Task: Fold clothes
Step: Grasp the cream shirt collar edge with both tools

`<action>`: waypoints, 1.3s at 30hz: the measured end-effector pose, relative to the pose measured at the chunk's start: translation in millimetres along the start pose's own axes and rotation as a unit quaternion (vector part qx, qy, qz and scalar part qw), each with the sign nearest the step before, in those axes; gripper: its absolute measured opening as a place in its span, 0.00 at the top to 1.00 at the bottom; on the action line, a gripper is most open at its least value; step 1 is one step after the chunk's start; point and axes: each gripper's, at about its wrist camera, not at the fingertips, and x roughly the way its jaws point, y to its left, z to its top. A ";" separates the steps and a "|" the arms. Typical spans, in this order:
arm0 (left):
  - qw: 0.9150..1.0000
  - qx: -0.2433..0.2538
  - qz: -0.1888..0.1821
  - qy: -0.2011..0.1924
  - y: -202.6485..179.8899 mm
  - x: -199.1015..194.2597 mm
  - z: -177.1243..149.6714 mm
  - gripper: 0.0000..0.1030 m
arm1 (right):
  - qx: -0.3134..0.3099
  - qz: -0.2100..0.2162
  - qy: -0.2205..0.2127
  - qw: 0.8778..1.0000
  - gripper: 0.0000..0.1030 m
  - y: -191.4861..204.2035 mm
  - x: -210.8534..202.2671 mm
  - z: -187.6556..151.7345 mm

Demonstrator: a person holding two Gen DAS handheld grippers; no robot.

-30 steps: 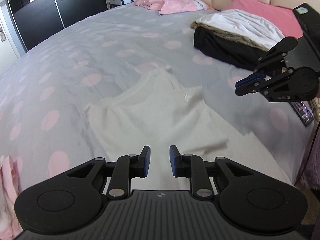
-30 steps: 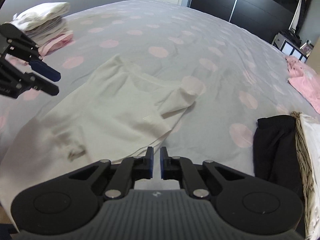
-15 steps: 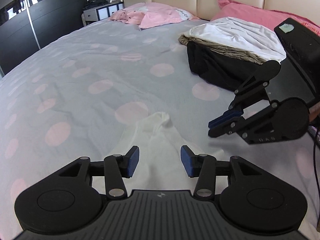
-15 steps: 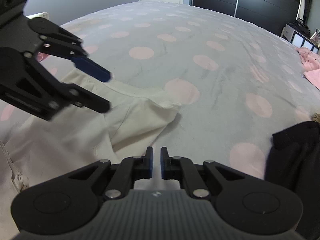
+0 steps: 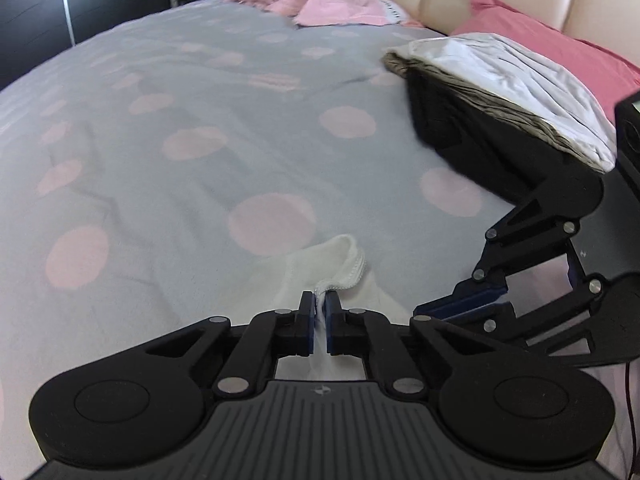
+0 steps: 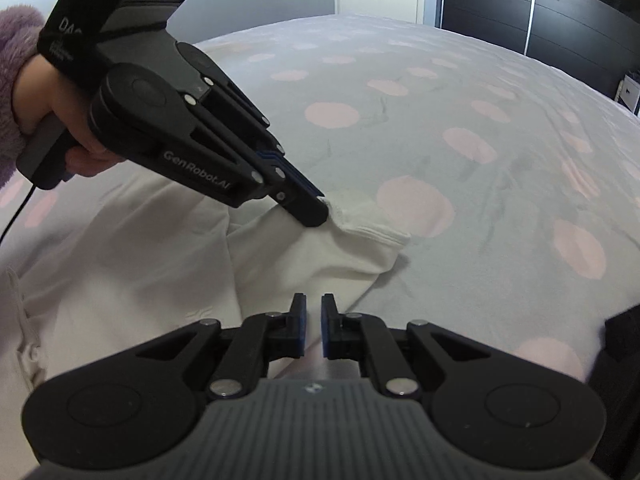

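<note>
Cream cotton, a white garment [image 6: 120, 264] lies spread on the grey, pink-dotted bed [image 5: 208, 128], and the left tool [image 5: 319, 312] has just clenched its jaws on the ribbed hem at one corner. The right tool [image 6: 313, 328] hangs just beside that corner, jaws nearly together on nothing (a folded stack [image 5: 500, 92] sits near the pillows).

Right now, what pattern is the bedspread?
Grey bedspread with pink polka dots; clearest in the left wrist view.
</note>
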 end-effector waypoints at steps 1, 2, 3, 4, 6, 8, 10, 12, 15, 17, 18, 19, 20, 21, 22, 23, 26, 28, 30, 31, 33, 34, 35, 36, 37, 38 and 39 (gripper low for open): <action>1.000 -0.005 0.000 0.001 1.9 2.7 -1.3 0.97 | 0.008 -0.006 -0.003 1.000 0.92 -3.6 4.6 2.0; 1.000 -0.010 0.000 0.002 3.3 5.6 -2.8 0.97 | 0.016 -0.012 -0.007 1.000 0.92 -7.2 9.2 4.0; 1.000 -0.012 0.000 0.003 3.3 8.2 -3.6 0.97 | 0.024 -0.019 -0.010 0.999 0.92 -11.1 13.7 6.1; 1.000 -0.011 0.000 0.004 3.0 10.2 -4.0 0.97 | 0.032 -0.033 -0.014 0.999 0.92 -16.6 17.6 8.8; 1.000 -0.009 0.002 0.005 2.8 12.6 -4.8 0.97 | 0.052 -0.061 -0.017 0.997 0.92 -28.7 25.2 13.3; 1.000 -0.009 0.009 -0.001 2.8 13.6 -5.6 0.91 | 0.079 -0.080 -0.018 0.994 0.92 -41.4 29.9 16.0; 1.000 -0.007 0.017 -0.007 3.7 14.5 -6.2 0.83 | 0.104 -0.095 -0.016 0.990 0.92 -52.5 33.6 18.8; 1.000 -0.016 0.020 -0.010 9.2 10.7 -5.8 0.74 | 0.118 -0.097 -0.019 0.988 0.91 -60.7 32.2 22.5; 0.999 -0.037 0.021 -0.030 22.4 -4.1 -5.2 0.66 | 0.125 -0.088 -0.032 0.988 0.91 -64.9 22.2 26.4; 0.997 -0.048 0.037 -0.047 33.1 -18.1 -5.5 0.66 | 0.128 -0.071 -0.034 0.989 0.88 -65.5 19.6 29.6; 0.996 -0.053 0.042 -0.052 39.3 -25.0 -6.2 0.66 | 0.131 -0.058 -0.034 0.989 0.79 -65.9 18.7 31.0; 0.996 -0.058 0.046 -0.056 45.5 -31.8 -6.9 0.66 | 0.134 -0.046 -0.034 0.989 0.72 -66.2 17.6 32.2; 0.995 -0.063 0.050 -0.060 51.2 -38.1 -8.4 0.66 | 0.134 -0.033 -0.035 0.990 0.65 -65.5 15.2 32.6; 0.994 -0.067 0.054 -0.063 56.9 -44.3 -10.0 0.65 | 0.131 -0.021 -0.037 0.991 0.65 -63.7 12.3 32.5; 0.994 -0.072 0.059 -0.065 62.2 -49.9 -12.7 0.64 | 0.124 -0.015 -0.038 0.991 0.65 -61.2 10.1 33.3; 0.993 -0.075 0.065 -0.062 67.0 -54.1 -16.1 0.62 | 0.116 -0.013 -0.037 0.992 0.65 -58.3 9.3 34.8; 0.992 -0.086 0.079 -0.051 80.6 -64.9 -27.4 0.56 | 0.113 -0.008 -0.029 0.993 0.57 -55.3 11.7 37.2; 0.992 -0.093 0.076 -0.040 88.8 -69.2 -35.8 0.54 | 0.123 -0.002 -0.024 0.992 0.49 -56.3 16.1 35.9; 0.992 -0.100 0.071 -0.032 95.9 -73.4 -44.5 0.52 | 0.123 0.000 -0.013 0.992 0.47 -54.7 20.8 34.4; 0.992 -0.102 0.068 -0.027 99.2 -75.2 -48.6 0.50 | 0.121 0.001 -0.008 0.993 0.46 -53.7 23.1 33.6; 0.992 -0.105 0.073 -0.019 103.9 -78.1 -56.3 0.50 | 0.118 -0.002 0.000 0.993 0.44 -52.1 28.5 32.2; 0.991 -0.108 0.072 -0.015 106.5 -79.0 -59.9 0.49 | 0.119 -0.003 0.002 0.993 0.44 -51.4 31.0 32.3; 0.991 -0.113 0.069 -0.012 108.9 -79.7 -63.2 0.49 | 0.119 -0.004 0.005 0.993 0.44 -50.8 33.3 32.2; 0.991 -0.117 0.065 -0.011 110.8 -79.6 -66.6 0.49 | 0.119 -0.006 0.008 0.993 0.44 -50.4 34.6 31.2; 0.991 -0.120 0.060 -0.009 112.8 -79.4 -70.0 0.47 | 0.119 -0.008 0.010 0.993 0.44 -49.8 36.2 31.4; 0.991 -0.123 0.055 -0.007 114.7 -79.3 -73.3 0.45 | 0.118 -0.012 0.015 0.993 0.44 -48.7 38.9 31.5; 0.991 -0.116 0.067 -0.004 113.5 -76.5 -75.7 0.45 | 0.116 -0.015 0.020 0.993 0.43 -47.5 41.6 31.6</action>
